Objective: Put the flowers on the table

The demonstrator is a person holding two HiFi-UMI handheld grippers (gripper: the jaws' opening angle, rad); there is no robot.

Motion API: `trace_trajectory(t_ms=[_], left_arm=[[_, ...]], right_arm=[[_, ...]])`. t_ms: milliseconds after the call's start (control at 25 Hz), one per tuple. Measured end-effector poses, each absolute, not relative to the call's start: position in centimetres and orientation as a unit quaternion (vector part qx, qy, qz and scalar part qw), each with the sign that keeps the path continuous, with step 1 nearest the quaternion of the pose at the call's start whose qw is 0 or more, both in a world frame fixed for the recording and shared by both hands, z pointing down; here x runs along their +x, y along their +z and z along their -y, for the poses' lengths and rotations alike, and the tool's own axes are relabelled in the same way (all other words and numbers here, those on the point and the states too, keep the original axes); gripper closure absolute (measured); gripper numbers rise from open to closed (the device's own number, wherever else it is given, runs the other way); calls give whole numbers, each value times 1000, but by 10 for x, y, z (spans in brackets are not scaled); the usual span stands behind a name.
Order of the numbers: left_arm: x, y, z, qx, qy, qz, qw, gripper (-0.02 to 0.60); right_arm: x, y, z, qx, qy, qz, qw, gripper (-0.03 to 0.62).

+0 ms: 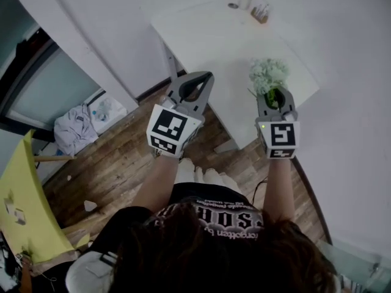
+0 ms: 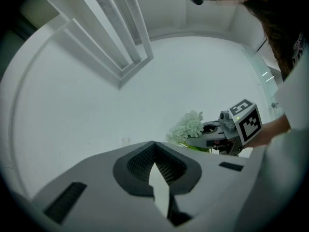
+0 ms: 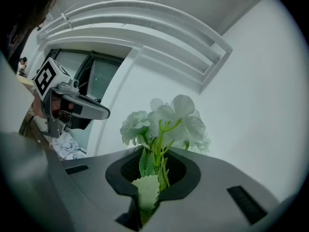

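R gripper (image 1: pixel 273 95) clamped on flowers (image 1: pixel 267 73) by the stems, near table (image 1: pixel 208 38) edge. L gripper (image 1: pixel 203 79) closed, empty. Risk: thin stems slip, or early release drops the flowers to the floor.

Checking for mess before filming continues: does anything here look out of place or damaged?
A crumpled white heap lies on the wooden floor by the wall, with a small white scrap loose nearby; both look dropped. The flowers in the right hand-held gripper look intact.
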State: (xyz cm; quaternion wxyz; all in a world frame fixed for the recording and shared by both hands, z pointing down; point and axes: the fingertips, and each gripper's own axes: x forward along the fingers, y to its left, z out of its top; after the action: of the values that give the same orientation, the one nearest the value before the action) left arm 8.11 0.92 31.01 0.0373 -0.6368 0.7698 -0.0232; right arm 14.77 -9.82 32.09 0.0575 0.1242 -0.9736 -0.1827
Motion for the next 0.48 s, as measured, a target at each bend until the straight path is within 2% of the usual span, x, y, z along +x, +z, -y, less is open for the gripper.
trace_trajectory(t_ms=[480], left_arm=[[2, 309, 42, -699, -17, -715, 34, 581]], right_arm=[[91, 320, 141, 212, -181, 957, 81, 539]])
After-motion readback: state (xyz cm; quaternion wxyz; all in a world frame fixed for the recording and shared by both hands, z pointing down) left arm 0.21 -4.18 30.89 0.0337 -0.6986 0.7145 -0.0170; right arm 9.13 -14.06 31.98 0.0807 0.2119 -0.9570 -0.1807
